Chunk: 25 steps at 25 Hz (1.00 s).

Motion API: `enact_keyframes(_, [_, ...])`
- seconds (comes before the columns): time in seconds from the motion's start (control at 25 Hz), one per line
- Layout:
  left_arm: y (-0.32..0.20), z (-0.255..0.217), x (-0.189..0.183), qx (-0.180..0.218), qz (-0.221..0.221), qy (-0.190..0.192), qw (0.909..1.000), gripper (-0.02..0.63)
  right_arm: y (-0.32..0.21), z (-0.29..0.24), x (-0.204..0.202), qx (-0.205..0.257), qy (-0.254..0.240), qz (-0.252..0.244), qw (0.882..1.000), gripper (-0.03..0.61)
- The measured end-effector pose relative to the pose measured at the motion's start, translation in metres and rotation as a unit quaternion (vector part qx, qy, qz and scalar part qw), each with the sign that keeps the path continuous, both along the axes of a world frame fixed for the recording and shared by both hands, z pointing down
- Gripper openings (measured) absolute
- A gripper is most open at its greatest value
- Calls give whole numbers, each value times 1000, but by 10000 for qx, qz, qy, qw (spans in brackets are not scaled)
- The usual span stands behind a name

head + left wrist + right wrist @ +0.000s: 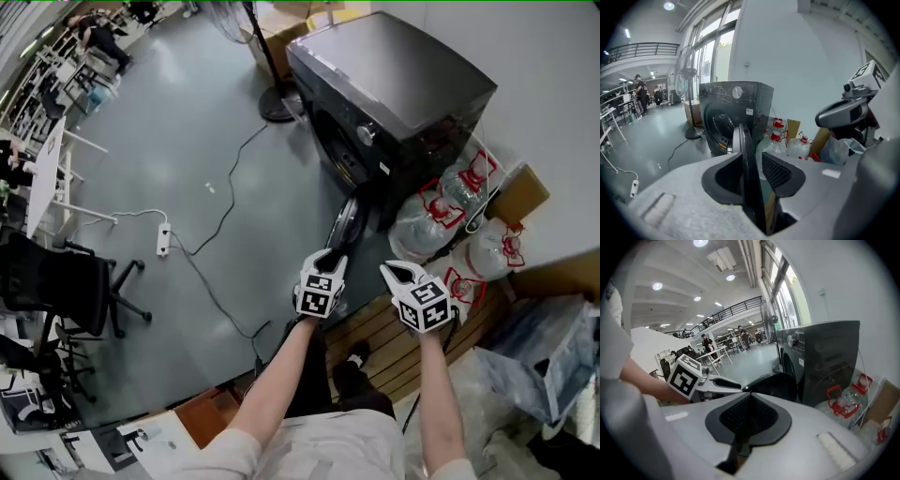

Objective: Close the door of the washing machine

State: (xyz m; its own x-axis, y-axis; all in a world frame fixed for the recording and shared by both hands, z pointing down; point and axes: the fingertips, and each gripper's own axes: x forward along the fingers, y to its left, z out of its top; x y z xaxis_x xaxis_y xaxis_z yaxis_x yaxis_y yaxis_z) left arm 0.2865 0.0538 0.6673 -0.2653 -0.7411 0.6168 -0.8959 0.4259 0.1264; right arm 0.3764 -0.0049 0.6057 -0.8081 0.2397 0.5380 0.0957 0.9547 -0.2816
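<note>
Nearest the camera, the person's two bare forearms reach forward over a wooden slatted platform [398,349] on which one dark shoe [356,354] shows. The left gripper [328,258] has its jaws spread apart. In the left gripper view the thin dark edge of the washing machine door [743,140] runs down through the gap between them, and whether either pad presses on it cannot be told. The right gripper [401,274] is level with the left one and just beside it. Its jaws are clenched together with nothing between them.

The door hangs open and is seen edge-on in the head view, just beyond the left gripper's tip. It swings out from the front of the dark front-loading washing machine [403,84], which stands against a pale wall. Right of the door, beside the machine, is a cluster of large clear water jugs with red handles [420,225]. Behind them is a cardboard box [520,192], and a crumpled plastic bag [553,361] lies nearer the person, to the right.

On the grey floor to the left, a black cable [225,202] snakes toward the machine and passes a white power strip [163,239]. A black office chair [66,291] stands at the left edge. Past the machine is the round base of a pedestal fan [278,103]. Farther off in the open hall there are white desks, with people by them.
</note>
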Motion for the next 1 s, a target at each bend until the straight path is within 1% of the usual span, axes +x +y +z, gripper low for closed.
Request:
enact_keyframes(0.08, [-5, 4, -4, -66, 69, -27, 10000, 133, -6, 3, -14, 142, -10, -257, 9996, 3])
enact_keyframes(0.16, [-6, 9, -9, -146, 31, -106, 9998, 113, -10, 6, -26, 311, 7, -545, 9980, 3])
enact_keyframes(0.28, [3, 15, -12, -187, -24, -176, 9997, 100, -5, 8, -42, 697, 21, -1093, 9916, 3])
enact_keyframes(0.44, [9, 11, -24, -124, -172, -299, 9993, 101, 3, 1, -72, 1408, -26, -2043, 9687, 3])
enact_keyframes(0.56, [13, 11, -35, -99, -193, -392, 9990, 132, 13, -2, -95, 1638, -61, -2533, 9534, 3])
enact_keyframes(0.64, [19, 13, -44, -93, -271, -307, 9991, 138, 21, -1, -110, 1790, -83, -2786, 9436, 3])
enact_keyframes(0.68, [23, 13, -50, -90, -328, -261, 9991, 149, 26, 0, -117, 1840, -108, -2893, 9393, 3])
enact_keyframes(0.72, [26, 13, -56, -77, -364, -207, 9991, 174, 31, 2, -124, 1867, -134, -2991, 9357, 3])
enact_keyframes(0.8, [30, 18, -63, -39, -309, -94, 9995, 162, 42, 9, -134, 1914, -145, -3176, 9286, 3])
enact_keyframes(0.84, [31, 21, -67, -52, -245, -95, 9996, 168, 46, 15, -139, 1959, -122, -3274, 9243, 3])
enact_keyframes(0.88, [33, 23, -72, -77, -174, -123, 9997, 144, 51, 22, -142, 2022, -81, -3383, 9190, 3])
enact_keyframes(0.92, [34, 24, -77, -93, -92, -141, 9998, 123, 55, 29, -146, 2099, -33, -3506, 9127, 12])
enact_keyframes(0.96, [35, 25, -81, -91, 2, -140, 9999, 123, 60, 35, -149, 2181, 6, -3642, 9054, 35])
enact_keyframes(1.0, [36, 25, -84, -79, 101, -120, 9998, 123, 64, 40, -153, 2262, 21, -3779, 8978, 40])
